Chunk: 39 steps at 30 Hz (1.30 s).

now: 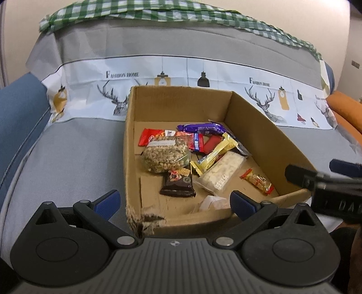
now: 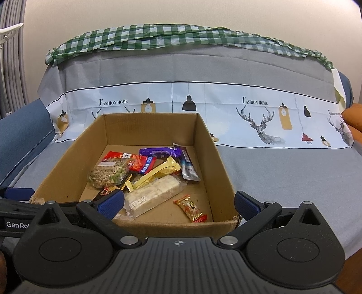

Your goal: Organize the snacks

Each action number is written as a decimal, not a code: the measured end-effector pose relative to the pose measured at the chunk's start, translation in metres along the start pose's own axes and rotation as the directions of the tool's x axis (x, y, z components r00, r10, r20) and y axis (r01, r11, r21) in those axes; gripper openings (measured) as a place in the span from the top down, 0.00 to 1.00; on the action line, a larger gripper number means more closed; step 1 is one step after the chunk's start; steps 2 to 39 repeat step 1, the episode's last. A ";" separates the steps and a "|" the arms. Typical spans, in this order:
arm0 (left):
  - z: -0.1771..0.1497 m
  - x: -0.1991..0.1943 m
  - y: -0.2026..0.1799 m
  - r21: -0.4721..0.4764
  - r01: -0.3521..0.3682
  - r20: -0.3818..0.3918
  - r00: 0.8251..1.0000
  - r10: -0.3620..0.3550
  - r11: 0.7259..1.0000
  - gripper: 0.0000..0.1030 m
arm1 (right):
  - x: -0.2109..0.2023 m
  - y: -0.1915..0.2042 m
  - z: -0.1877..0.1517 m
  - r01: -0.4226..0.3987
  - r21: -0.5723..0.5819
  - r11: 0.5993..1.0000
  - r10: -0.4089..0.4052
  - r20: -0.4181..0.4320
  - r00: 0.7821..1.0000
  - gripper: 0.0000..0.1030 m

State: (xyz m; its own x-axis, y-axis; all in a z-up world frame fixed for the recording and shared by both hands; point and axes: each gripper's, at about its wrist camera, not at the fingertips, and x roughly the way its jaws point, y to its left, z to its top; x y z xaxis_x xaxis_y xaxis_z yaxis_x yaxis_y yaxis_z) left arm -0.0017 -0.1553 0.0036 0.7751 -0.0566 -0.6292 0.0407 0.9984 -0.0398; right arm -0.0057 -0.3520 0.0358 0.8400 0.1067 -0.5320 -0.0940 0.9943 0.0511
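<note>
A: Cardboard box point(image 2: 204, 144) sitting open on the grey sheet point(image 2: 282, 171), snacks all inside it.
B: Left gripper point(image 1: 175, 201) hovering at the near edge, fingers spread wide, nothing between them. Torn near-left corner of the box right below.
A: Right gripper point(image 2: 178, 202) also at the near edge, fingers spread just as wide, empty too.
B: Bag of nuts point(image 1: 165, 156) at the left of the pile, lying over a red packet point(image 1: 148, 136).
A: Purple wrapper point(image 2: 158, 152) at the far side. Yellow bar point(image 2: 156, 175) slanting across the middle, touching the white rice bar point(image 2: 153, 196).
B: Dark brown packet point(image 1: 178, 184) near the front, just beside the nuts.
A: Small red and gold candy point(image 2: 190, 208) alone at the near right, apart from the heap.
B: Green checked cloth point(image 1: 158, 11) draped along the far top, orange cushion point(image 1: 348, 108) off to the right.
</note>
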 end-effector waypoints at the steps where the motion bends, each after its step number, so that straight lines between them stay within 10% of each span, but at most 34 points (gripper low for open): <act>1: 0.001 0.000 -0.001 0.008 0.002 0.003 1.000 -0.002 1.000 0.00 | 0.001 -0.002 0.001 -0.002 0.010 1.000 0.002 0.005 1.000 0.01; 39: 0.001 0.000 -0.001 0.008 0.002 0.003 1.000 -0.002 1.000 0.00 | 0.001 -0.002 0.001 -0.002 0.010 1.000 0.002 0.005 1.000 0.01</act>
